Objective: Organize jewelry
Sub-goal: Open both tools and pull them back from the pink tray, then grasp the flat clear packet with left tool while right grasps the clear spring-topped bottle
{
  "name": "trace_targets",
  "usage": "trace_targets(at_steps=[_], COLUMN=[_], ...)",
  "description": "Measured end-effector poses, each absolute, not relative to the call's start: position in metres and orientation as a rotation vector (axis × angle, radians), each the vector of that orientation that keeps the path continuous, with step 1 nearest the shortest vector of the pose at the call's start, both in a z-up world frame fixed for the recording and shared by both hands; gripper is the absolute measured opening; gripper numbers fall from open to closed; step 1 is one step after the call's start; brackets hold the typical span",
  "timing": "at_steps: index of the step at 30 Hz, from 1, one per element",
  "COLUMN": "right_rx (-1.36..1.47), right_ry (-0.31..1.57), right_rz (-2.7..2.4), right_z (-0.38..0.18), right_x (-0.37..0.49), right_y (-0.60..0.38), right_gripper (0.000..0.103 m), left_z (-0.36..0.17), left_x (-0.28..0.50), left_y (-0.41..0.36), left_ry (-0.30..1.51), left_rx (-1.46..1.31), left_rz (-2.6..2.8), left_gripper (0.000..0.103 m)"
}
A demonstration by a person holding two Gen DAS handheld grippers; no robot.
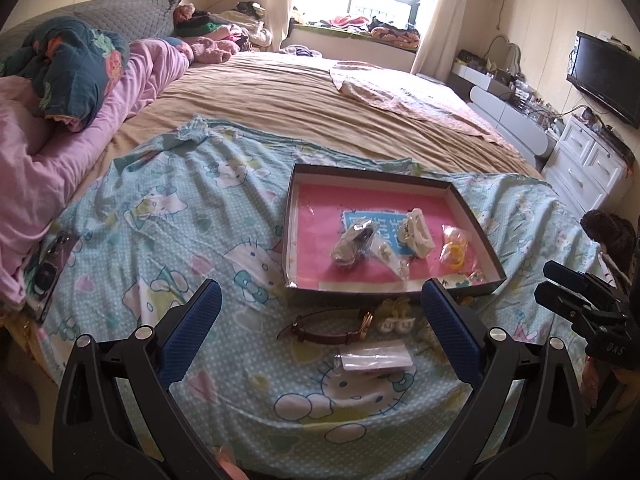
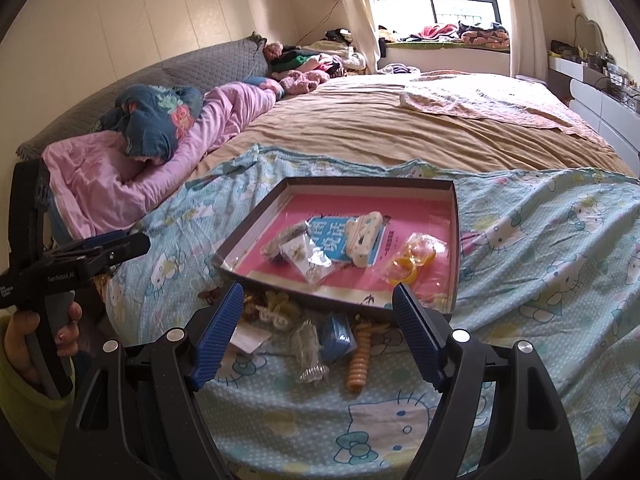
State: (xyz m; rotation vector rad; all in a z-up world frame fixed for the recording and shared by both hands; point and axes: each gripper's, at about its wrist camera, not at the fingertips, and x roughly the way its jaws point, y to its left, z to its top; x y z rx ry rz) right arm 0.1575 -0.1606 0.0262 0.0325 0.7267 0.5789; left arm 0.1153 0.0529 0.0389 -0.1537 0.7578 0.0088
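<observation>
While both grippers hang above the patterned blanket (image 1: 168, 216) with nothing between their blue pads, the sorting looks partly done: the shallow tray (image 1: 304, 178) with the pink floor already holds several bagged pieces, among them a white hair clip (image 1: 418, 230) and a bag of yellow rings (image 1: 454, 250).

The left gripper (image 1: 320, 316) stands wide over the loose items just in front of the tray's near wall: a brown-strapped watch (image 1: 324, 326), a small clear packet (image 1: 374, 358) and a pair of pale earrings (image 1: 394, 325). The right gripper (image 2: 318, 326) is equally wide, aimed at its own small pile there (a clear coil hair tie (image 2: 310, 354), a blue pouch (image 2: 338, 336), an orange spiral tie (image 2: 360, 362)).

So the step in hand appears to be choosing the next piece. The next move probably calls for lowering one gripper until its pads straddle a single item, closing gently, since the soft bedding may give underneath, then lifting it over the near wall into the tray.
</observation>
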Motion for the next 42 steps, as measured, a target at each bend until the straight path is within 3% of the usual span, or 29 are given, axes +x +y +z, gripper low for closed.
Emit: trace_targets(at_steps=[29, 42], right_rx=[0.027, 0.063], right_ry=[0.912, 1.010], right_rz=[0.654, 0.659], right_z=[-0.034, -0.067], right_x=[0.149, 0.167], right_y=[-0.148, -0.142], right_gripper=[0.039, 0.033], left_z=[-0.002, -0.034], left_x=[0.111, 0.119], left_y=[0.038, 0.023], left_ry=[0.882, 0.974], left_rx=[-0.099, -0.071], left_rz=[0.005, -0.039], left_gripper=[0.093, 0.093])
